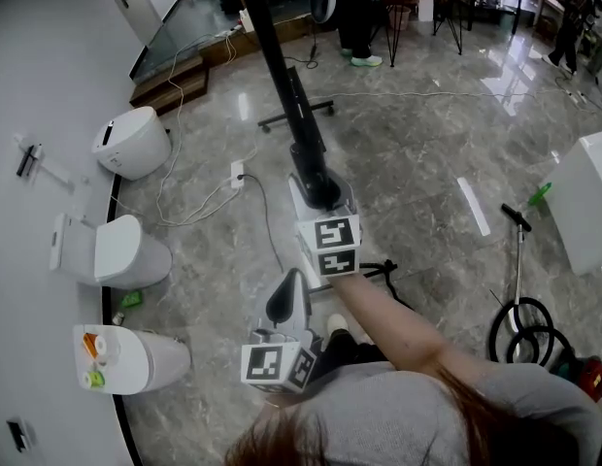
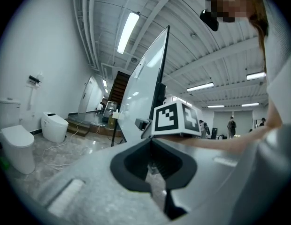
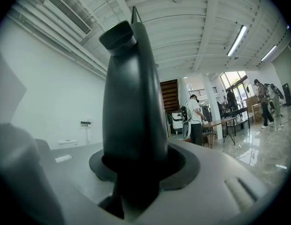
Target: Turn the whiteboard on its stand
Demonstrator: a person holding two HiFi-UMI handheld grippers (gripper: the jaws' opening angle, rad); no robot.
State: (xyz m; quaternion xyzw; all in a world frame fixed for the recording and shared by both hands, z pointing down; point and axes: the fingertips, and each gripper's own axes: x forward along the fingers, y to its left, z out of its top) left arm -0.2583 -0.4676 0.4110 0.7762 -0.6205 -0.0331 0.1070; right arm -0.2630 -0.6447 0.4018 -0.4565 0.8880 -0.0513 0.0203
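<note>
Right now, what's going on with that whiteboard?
A person works two handheld grippers at a whiteboard on its stand. The right gripper has the board's dark edge between its jaws; whether the pads press on it I cannot tell. The left gripper sits just behind it, with nothing between its jaws. Toilets stand along the wall at the left.

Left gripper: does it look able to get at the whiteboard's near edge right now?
Probably not straight on: the right gripper straddles the near edge of the whiteboard, directly ahead of the left gripper. The way around it looks free.
</note>
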